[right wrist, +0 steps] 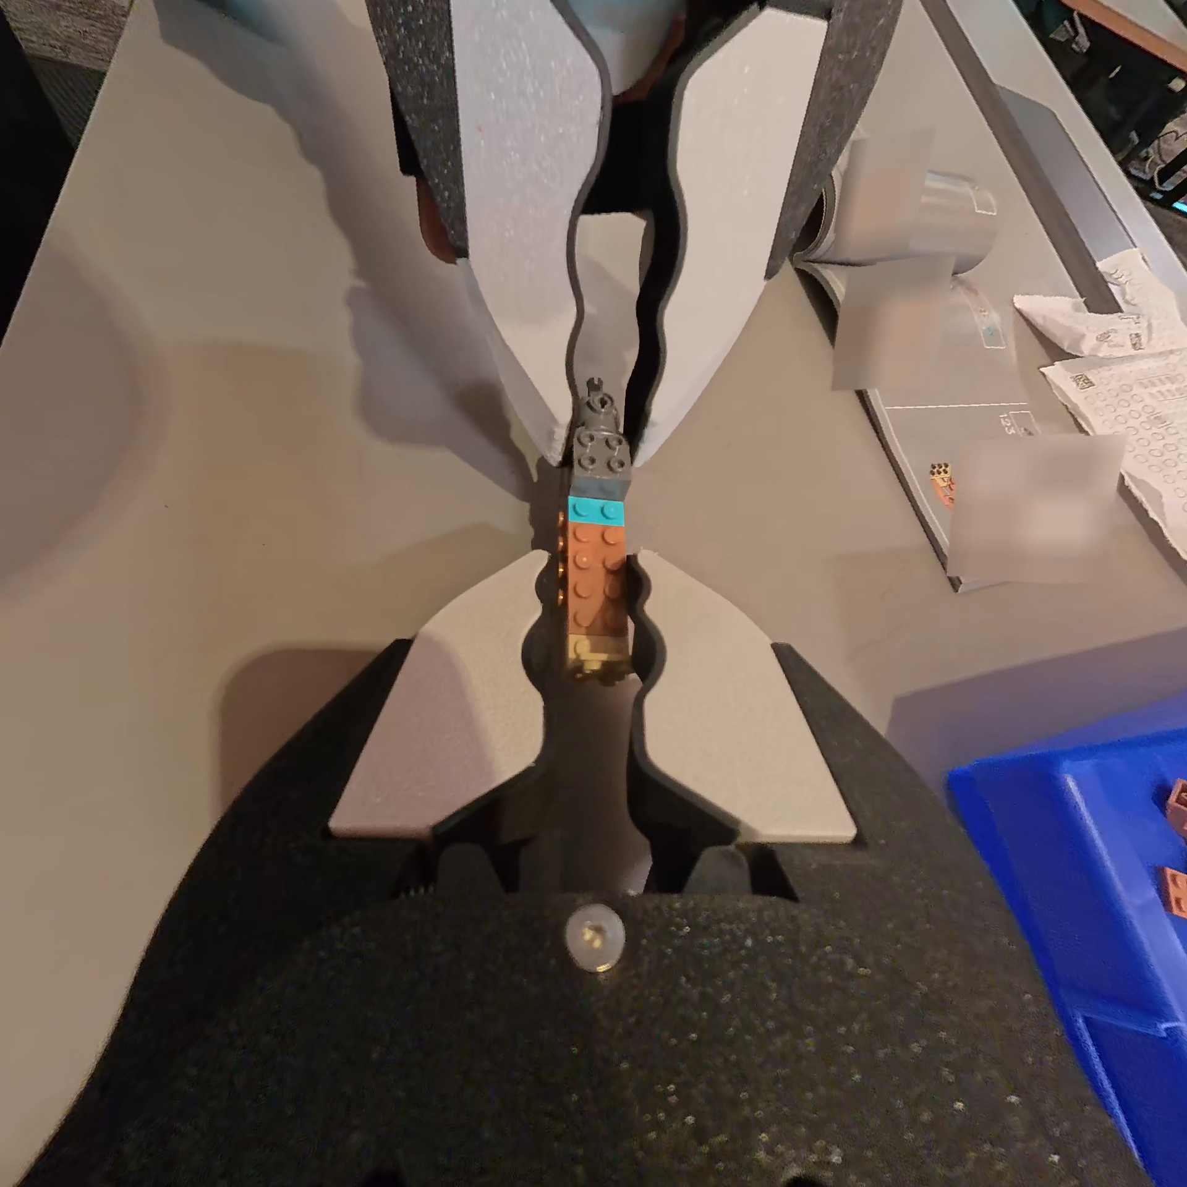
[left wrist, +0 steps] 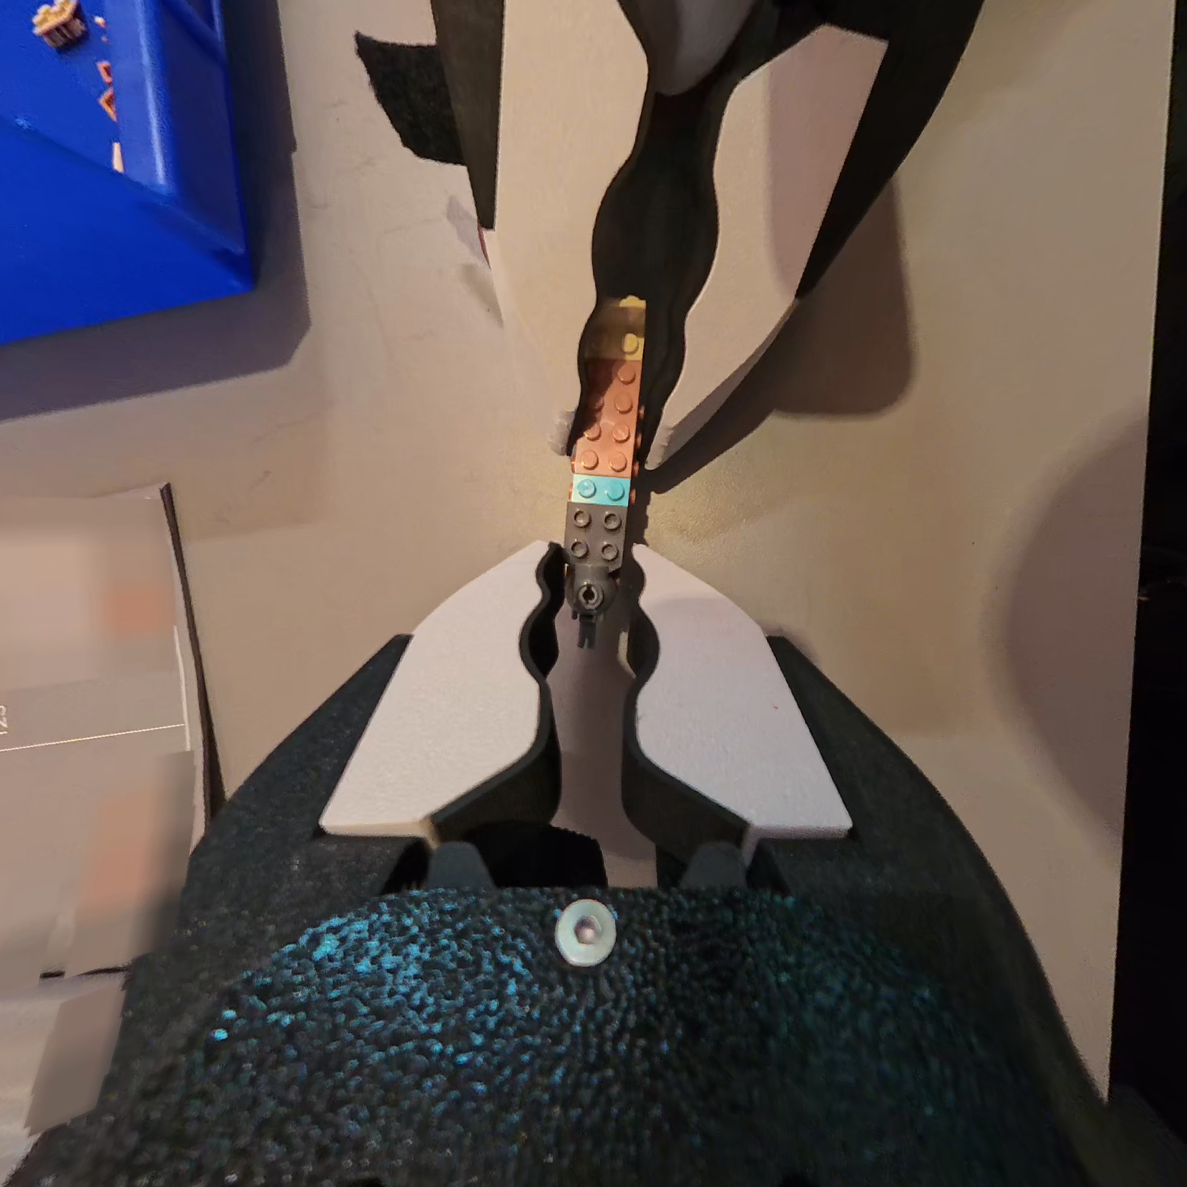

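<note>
Blue bin point(right wrist: 1053, 899), booklet point(right wrist: 1002, 449) crowd right; left open.

Right gripper point(right wrist: 588, 565): jaws closed on the brown stretch of a narrow brick strip point(right wrist: 596, 571), pads pressing both sides. Strip runs gold end, brown, turquoise, dark grey, above the pale bench point(right wrist: 257, 514). At the strip's far grey end, the left gripper point(right wrist: 596, 453) grips it from opposite. Right of the strip: open booklet point(right wrist: 976, 449), crumpled printed paper point(right wrist: 1117, 360). Near-right: blue bin point(right wrist: 1060, 899) with brown bricks.

table point(right wrist: 193, 514): pale | blue bin point(right wrist: 1060, 899) | booklet point(right wrist: 1002, 449) | papers point(right wrist: 1124, 398)
</note>
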### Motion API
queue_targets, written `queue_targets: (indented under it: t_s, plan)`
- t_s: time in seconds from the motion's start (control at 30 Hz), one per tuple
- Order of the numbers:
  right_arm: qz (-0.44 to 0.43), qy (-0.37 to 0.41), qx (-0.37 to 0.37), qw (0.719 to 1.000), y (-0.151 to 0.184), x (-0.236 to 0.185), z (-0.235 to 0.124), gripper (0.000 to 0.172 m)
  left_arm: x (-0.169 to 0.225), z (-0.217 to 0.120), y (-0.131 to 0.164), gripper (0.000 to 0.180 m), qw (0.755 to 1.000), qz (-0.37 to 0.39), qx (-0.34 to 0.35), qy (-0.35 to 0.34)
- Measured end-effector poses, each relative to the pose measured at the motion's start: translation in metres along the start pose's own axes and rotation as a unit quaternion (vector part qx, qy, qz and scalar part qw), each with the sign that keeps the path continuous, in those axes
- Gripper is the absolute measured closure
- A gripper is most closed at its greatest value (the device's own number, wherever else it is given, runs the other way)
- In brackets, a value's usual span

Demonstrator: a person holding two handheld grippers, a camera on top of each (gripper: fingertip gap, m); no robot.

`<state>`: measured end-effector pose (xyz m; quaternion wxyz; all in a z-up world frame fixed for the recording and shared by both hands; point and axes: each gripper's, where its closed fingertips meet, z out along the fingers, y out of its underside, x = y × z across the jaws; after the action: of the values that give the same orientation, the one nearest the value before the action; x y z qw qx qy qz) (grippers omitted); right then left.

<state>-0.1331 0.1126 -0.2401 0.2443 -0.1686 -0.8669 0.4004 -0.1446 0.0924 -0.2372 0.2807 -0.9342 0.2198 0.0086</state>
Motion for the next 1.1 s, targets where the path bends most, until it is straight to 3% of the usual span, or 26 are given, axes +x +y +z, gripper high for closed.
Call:
queue_targets:
  t_s: [0.47,0.57,0.73,0.9,1.1]
  plan:
    - [0.013,-0.002,0.011,1.000,-0.002,0.002,-0.002,0.152,0.000,-0.002,-0.002,0.152,1.000,-0.018,0.021,0.013]
    - [0.023,-0.003,0.018,1.000,-0.003,0.003,-0.004,0.152,-0.001,-0.008,-0.004,0.149,0.996,-0.050,0.065,0.019]
    - [0.047,-0.009,0.035,0.998,-0.006,0.007,-0.008,0.152,-0.011,-0.019,-0.012,0.144,0.976,-0.087,0.200,-0.012]
    - [0.076,-0.030,0.050,0.995,-0.011,0.007,-0.010,0.152,-0.012,-0.034,-0.017,0.133,0.948,0.041,0.295,-0.117]
    - [0.096,-0.027,0.034,0.994,-0.010,0.010,-0.008,0.152,-0.012,-0.035,-0.021,0.124,0.896,0.258,0.223,-0.284]
